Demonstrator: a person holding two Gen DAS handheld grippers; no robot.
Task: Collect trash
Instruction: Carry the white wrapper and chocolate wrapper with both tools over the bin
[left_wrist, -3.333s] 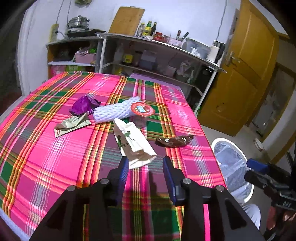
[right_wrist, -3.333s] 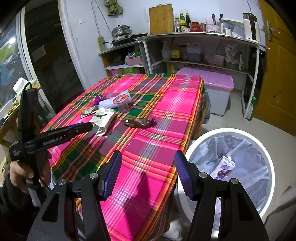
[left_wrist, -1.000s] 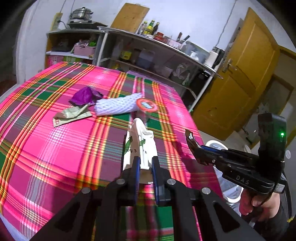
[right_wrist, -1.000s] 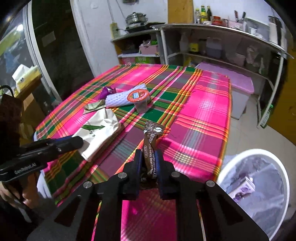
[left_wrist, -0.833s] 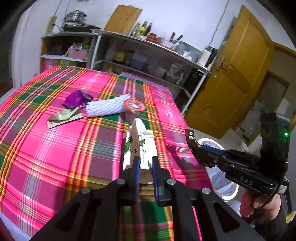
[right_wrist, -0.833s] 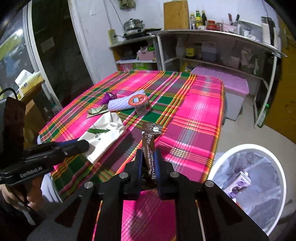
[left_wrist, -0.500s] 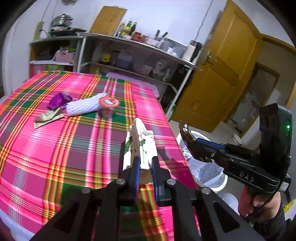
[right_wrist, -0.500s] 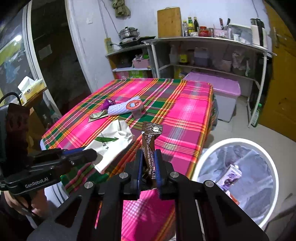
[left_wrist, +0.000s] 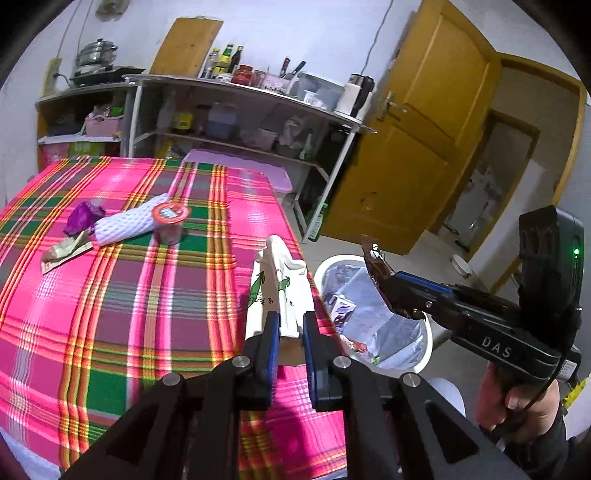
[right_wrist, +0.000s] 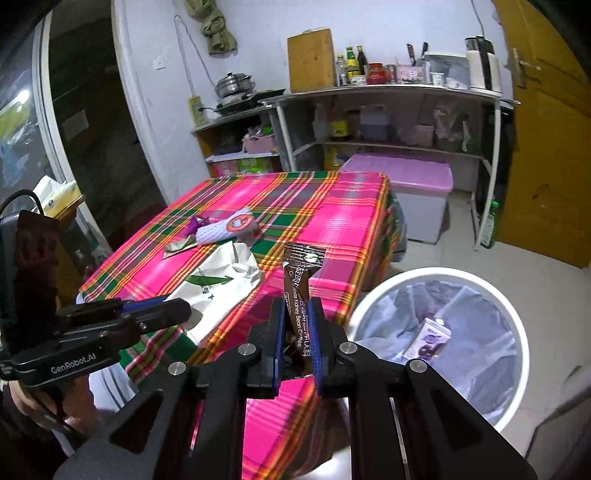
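My left gripper (left_wrist: 287, 318) is shut on a white paper bag with green print (left_wrist: 279, 287) and holds it in the air over the table's right edge; the bag also shows in the right wrist view (right_wrist: 218, 277). My right gripper (right_wrist: 297, 307) is shut on a brown coffee wrapper (right_wrist: 300, 282), held above the table corner beside the white trash bin (right_wrist: 439, 273). The bin is lined with a clear bag and holds a small purple carton (right_wrist: 430, 339). On the plaid tablecloth (left_wrist: 110, 295) lie a purple wrapper (left_wrist: 83, 218), a white foam net sleeve (left_wrist: 125, 227), a red-lidded cup (left_wrist: 170, 221) and a flat beige wrapper (left_wrist: 64, 251).
Metal shelves with bottles and jars (left_wrist: 240, 110) stand behind the table. A purple-lidded storage box (right_wrist: 413, 192) sits on the floor under them. A yellow door (left_wrist: 417, 147) is at the right. The bin (left_wrist: 373, 317) stands on the floor by the table's right edge.
Both grippers, open over the table 3.3 s ago, are now shut on the bag and the wrapper. Over the last second both have lifted and moved right toward the bin.
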